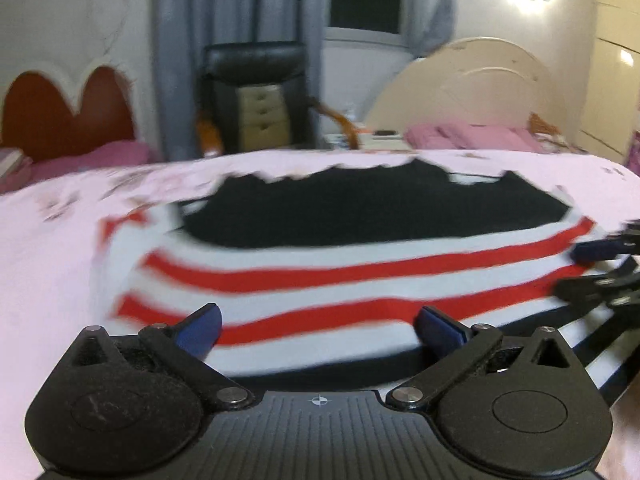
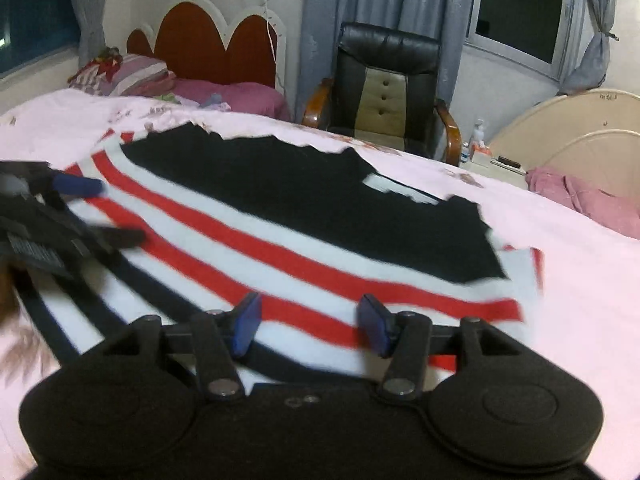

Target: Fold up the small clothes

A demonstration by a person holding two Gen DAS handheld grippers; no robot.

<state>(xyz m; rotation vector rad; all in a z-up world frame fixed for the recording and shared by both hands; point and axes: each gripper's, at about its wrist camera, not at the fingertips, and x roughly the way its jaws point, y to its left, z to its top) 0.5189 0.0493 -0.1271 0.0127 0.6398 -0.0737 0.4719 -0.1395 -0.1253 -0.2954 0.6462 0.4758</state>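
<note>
A small garment [image 1: 320,276], black at its far part with red and white stripes [image 2: 280,272] nearer me, lies spread flat on the pink bedsheet [image 1: 60,260]. Its near hem carries thin black stripes. My left gripper [image 1: 318,320] hovers over the near striped edge with its blue pads wide apart and nothing pinched. It also shows at the left of the right wrist view, the left gripper [image 2: 102,212] resting over the stripes. My right gripper [image 2: 311,316] stands open over the near hem on the garment's right side. From the left wrist view the right gripper [image 1: 588,270] enters at the right edge.
Beyond the bed stands a black armchair [image 2: 384,80] with wooden arms. A red headboard [image 2: 208,44] with pink pillows is at the far left, and a cream headboard [image 2: 580,128] with a pink blanket at the right. A small nightstand [image 2: 492,164] holds bottles.
</note>
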